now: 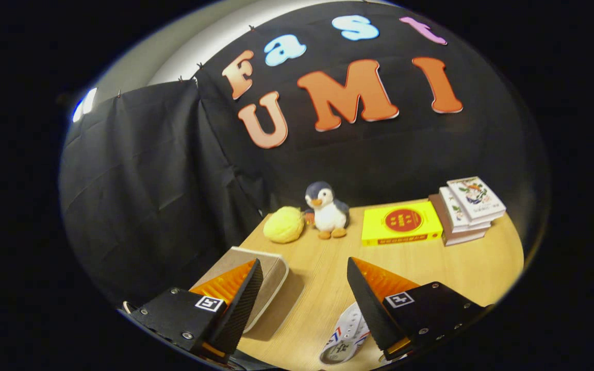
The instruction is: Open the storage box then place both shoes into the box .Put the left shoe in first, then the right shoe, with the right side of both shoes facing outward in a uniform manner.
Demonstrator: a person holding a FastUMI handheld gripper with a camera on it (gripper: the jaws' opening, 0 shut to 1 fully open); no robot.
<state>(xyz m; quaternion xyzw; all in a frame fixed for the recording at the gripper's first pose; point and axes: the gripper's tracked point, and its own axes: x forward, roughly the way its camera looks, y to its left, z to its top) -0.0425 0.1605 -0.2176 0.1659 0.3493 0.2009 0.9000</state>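
Gripper view: fingers (256,281) apart over wooden bench (431,268), gripping nothing; storage box (271,273) at left edge, shoe (346,337) between fingers; black cloth wall (163,180) behind.

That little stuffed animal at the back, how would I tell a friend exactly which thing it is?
Start at the wooden table and look beyond the open gripper to its far edge, against the black cloth wall. There a plush penguin stands upright between a yellow round plush and a flat yellow box. It alone has a grey head, white belly and orange beak and feet.
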